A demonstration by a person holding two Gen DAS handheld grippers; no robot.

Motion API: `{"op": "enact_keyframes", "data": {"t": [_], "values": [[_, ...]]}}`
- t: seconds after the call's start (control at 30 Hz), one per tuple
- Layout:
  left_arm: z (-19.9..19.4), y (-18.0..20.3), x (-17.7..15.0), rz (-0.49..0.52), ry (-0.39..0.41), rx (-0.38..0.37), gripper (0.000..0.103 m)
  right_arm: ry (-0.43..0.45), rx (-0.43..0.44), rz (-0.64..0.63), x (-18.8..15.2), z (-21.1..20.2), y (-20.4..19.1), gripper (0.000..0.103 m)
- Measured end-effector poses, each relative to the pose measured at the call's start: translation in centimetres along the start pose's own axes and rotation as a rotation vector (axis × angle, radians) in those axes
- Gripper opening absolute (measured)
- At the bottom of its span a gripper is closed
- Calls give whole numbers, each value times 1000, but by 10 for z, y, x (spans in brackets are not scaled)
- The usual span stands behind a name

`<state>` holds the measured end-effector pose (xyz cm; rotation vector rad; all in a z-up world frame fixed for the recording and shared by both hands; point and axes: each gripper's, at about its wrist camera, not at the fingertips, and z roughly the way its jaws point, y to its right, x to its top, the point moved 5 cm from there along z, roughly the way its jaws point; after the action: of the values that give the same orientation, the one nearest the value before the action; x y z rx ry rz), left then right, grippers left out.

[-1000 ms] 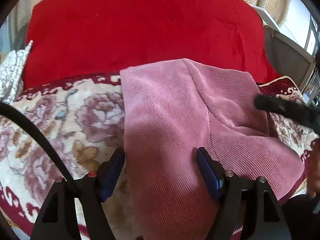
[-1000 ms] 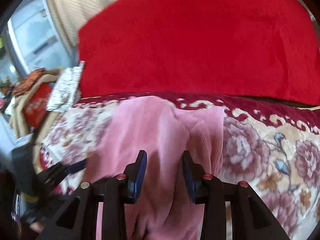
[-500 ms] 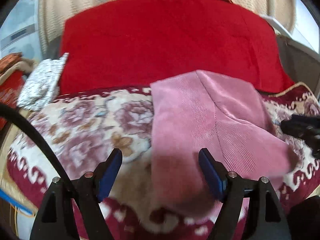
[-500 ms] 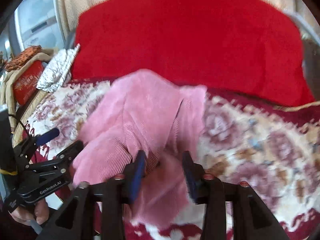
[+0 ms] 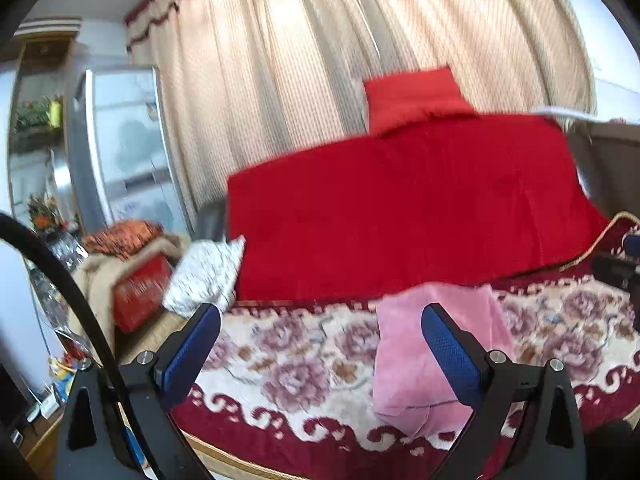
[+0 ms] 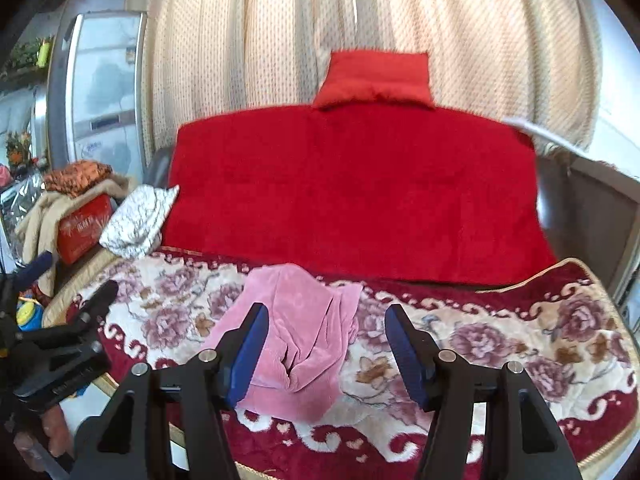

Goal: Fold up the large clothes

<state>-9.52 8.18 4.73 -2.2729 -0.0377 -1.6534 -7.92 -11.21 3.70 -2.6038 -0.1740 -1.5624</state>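
A pink corduroy garment [image 5: 404,360] [image 6: 304,320] lies folded in a compact bundle on the floral blanket [image 5: 300,360], near the front edge of the sofa seat. My left gripper [image 5: 320,320] hangs above and in front of it, jaws opening wide, with nothing between the blue pads. My right gripper [image 6: 327,316] is also drawn back from the garment, its jaws opening and empty. The left gripper [image 6: 60,340] shows at the left edge of the right wrist view, held by a hand.
A red blanket [image 5: 400,208] covers the sofa back, with a red cushion [image 6: 372,80] on top. A white patterned cloth [image 5: 204,276], a red box [image 5: 140,292] and piled fabrics sit at the left. Behind are beige curtains [image 6: 280,40] and a glass-fronted cabinet [image 5: 120,152].
Both grippers let go of the pink garment, opened wider, and pulled back and up. The views tilted up toward the curtains. The garment now lies small and folded on the blanket.
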Motion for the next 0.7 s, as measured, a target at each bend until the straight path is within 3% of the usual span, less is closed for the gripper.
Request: {"op": "enact_keyframes", "data": {"t": [0.33, 0.7], "values": [[-69, -26, 36, -51, 78, 12, 101, 72, -13, 11, 7, -82, -7, 71], [-104, -66, 49, -146, 125, 59, 101, 119, 14, -3, 18, -115, -28, 71]]}}
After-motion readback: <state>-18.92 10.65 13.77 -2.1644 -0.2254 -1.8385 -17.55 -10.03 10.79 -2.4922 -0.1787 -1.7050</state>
